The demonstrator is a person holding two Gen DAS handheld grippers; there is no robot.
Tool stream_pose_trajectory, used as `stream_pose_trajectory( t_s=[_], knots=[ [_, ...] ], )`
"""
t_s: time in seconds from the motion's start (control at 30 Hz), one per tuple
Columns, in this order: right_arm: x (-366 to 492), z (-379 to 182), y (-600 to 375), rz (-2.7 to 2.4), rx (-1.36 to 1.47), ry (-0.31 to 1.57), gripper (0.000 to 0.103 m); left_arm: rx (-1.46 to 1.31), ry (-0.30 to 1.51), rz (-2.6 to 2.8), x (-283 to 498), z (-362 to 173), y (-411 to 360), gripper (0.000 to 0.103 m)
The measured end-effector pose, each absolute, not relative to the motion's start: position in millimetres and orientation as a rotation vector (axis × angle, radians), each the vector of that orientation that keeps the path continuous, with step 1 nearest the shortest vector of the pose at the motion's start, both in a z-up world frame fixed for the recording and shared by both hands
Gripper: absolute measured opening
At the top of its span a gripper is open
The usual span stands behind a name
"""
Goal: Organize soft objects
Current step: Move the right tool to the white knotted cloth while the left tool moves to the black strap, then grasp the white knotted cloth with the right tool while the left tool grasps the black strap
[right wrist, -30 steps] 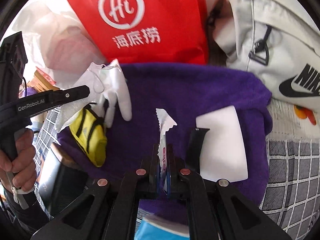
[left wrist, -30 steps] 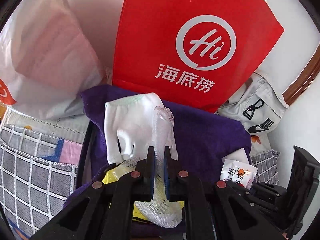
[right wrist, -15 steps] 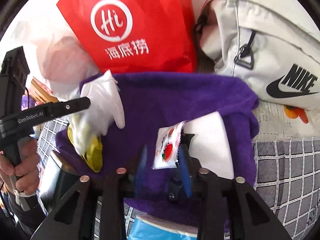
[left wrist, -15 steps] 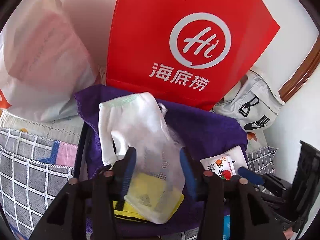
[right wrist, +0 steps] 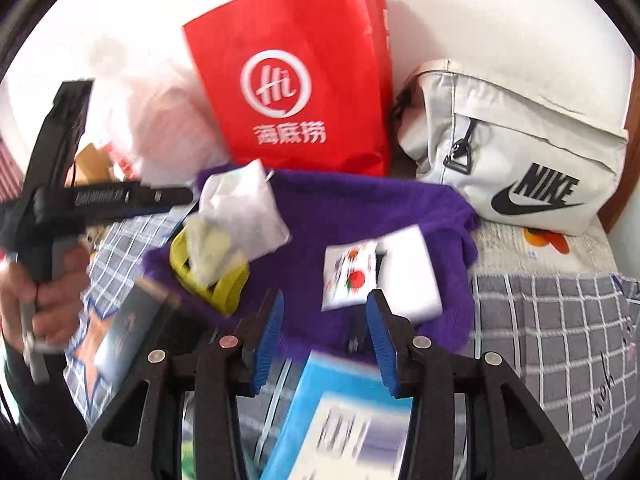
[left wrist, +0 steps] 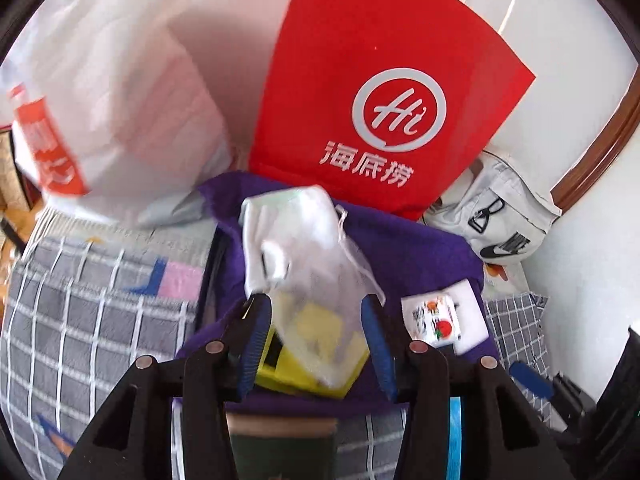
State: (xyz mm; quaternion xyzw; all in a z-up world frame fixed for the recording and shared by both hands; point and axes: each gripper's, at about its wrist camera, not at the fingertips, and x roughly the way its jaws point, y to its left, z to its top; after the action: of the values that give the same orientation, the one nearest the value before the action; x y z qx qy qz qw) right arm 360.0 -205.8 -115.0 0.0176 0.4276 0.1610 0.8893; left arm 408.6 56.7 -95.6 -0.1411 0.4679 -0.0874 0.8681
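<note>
Left hand-held gripper (left wrist: 316, 332): jaws parted and released, blue pads clear of the white mesh pouch (left wrist: 320, 280) that lies in view between them. The pouch rests on a yellow pouch (left wrist: 316, 360) and partly over a white glove (left wrist: 280, 232) — all three on the purple towel (left wrist: 420, 256).

Right hand-held gripper (right wrist: 326, 334): jaws opening, nothing gripped. Beyond its tips a small printed sachet (right wrist: 350, 276) lies flat on the towel, overlapping a white pad (right wrist: 412, 276).

Surroundings — the towel sits on a grey checked bed cover (right wrist: 552, 320). Behind it stands a red paper bag (right wrist: 296, 80), with a white plastic bag (left wrist: 120, 92) to one side and a pale Nike bag (right wrist: 520, 148) to the other. A blue-and-white box (right wrist: 340, 412) lies under the right tool, blurred
</note>
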Motion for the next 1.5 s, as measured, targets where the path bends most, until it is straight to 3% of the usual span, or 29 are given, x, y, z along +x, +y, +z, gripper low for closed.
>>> stream_pose_trajectory(
  t_s=[0.67, 1.3, 1.4, 1.5],
  knots=[
    [182.2, -143.5, -196.6, 0.429, 0.072, 0.939, 0.045, -0.312, 0.963, -0.184, 246.6, -93.8, 78.4, 0.045],
    [183.5, -210.1, -197.4, 0.381, 0.230, 0.939, 0.045, -0.380, 0.993, -0.142, 141.5, -150.3, 81.2, 0.045],
    [182.0, -210.9, -193.2, 0.400, 0.234, 0.911, 0.023, -0.352, 0.987, -0.158, 141.6, -150.0, 71.9, 0.045],
    [177.7, -207.8, -192.4, 0.413, 0.241, 0.901, 0.020, -0.319, 1.001, -0.174, 146.5, -151.4, 57.8, 0.045]
  ],
)
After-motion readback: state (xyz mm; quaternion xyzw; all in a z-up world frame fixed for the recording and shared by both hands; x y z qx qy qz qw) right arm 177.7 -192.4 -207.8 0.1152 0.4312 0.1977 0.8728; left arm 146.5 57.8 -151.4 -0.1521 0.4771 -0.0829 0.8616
